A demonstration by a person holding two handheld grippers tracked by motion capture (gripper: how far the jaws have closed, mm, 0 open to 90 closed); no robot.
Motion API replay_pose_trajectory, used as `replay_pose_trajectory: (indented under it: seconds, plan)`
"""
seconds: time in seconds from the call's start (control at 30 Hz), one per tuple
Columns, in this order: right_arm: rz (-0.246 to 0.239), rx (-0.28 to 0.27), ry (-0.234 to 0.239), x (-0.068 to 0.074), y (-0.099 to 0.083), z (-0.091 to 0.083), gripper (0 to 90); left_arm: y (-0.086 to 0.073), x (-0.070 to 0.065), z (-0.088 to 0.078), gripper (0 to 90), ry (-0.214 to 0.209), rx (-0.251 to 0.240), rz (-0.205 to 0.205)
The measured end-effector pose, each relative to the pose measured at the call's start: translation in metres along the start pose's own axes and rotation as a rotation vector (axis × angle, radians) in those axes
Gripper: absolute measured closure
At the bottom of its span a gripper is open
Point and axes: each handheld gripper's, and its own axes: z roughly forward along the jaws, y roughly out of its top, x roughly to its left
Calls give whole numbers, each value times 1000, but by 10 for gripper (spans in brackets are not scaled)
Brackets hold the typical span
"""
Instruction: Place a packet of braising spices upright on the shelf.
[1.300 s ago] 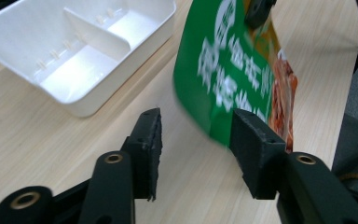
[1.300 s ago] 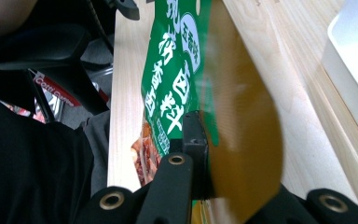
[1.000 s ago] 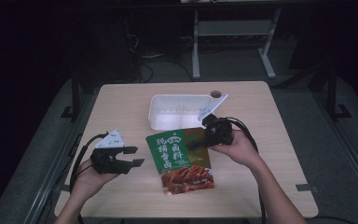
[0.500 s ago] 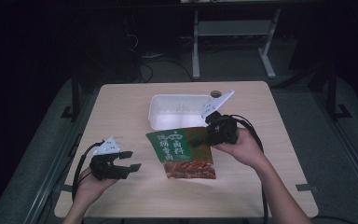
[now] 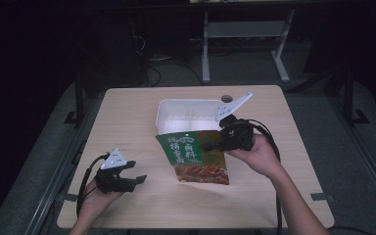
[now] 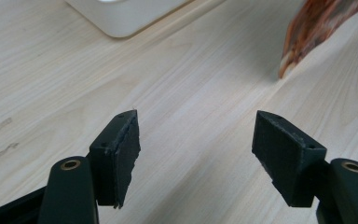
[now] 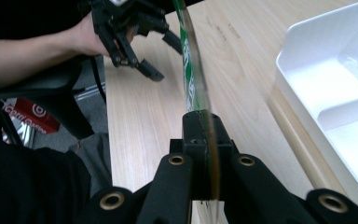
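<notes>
A green and brown snack pouch [image 5: 192,156] hangs tilted above the table, its upper edge over the near rim of the white tray [image 5: 176,108]. My right gripper [image 5: 214,144] is shut on the pouch's right edge; in the right gripper view the pouch [image 7: 193,79] runs edge-on out of the pinched jaws. My left gripper [image 5: 136,177] rests low at the table's front left, open with nothing between its fingers [image 6: 119,154]. The pouch's lower corner [image 6: 307,32] shows at the upper right of the left gripper view.
The white tray [image 7: 335,93] is divided into compartments and stands at the table's middle back. A small round hole [image 5: 226,98] lies in the tabletop behind it. Bare wood [image 6: 182,93] stretches between my left gripper and the tray.
My right gripper has lifted the pouch off the table and carried it back toward the tray. The left gripper has drifted slightly toward the front left.
</notes>
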Motion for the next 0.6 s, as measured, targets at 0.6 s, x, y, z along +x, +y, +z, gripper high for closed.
replay_pose_trajectory:
  seconds: [0.6]
  plan:
    - [58,-35,-69,2,9,-16,896,-6,4,2,284,14,9,-23]
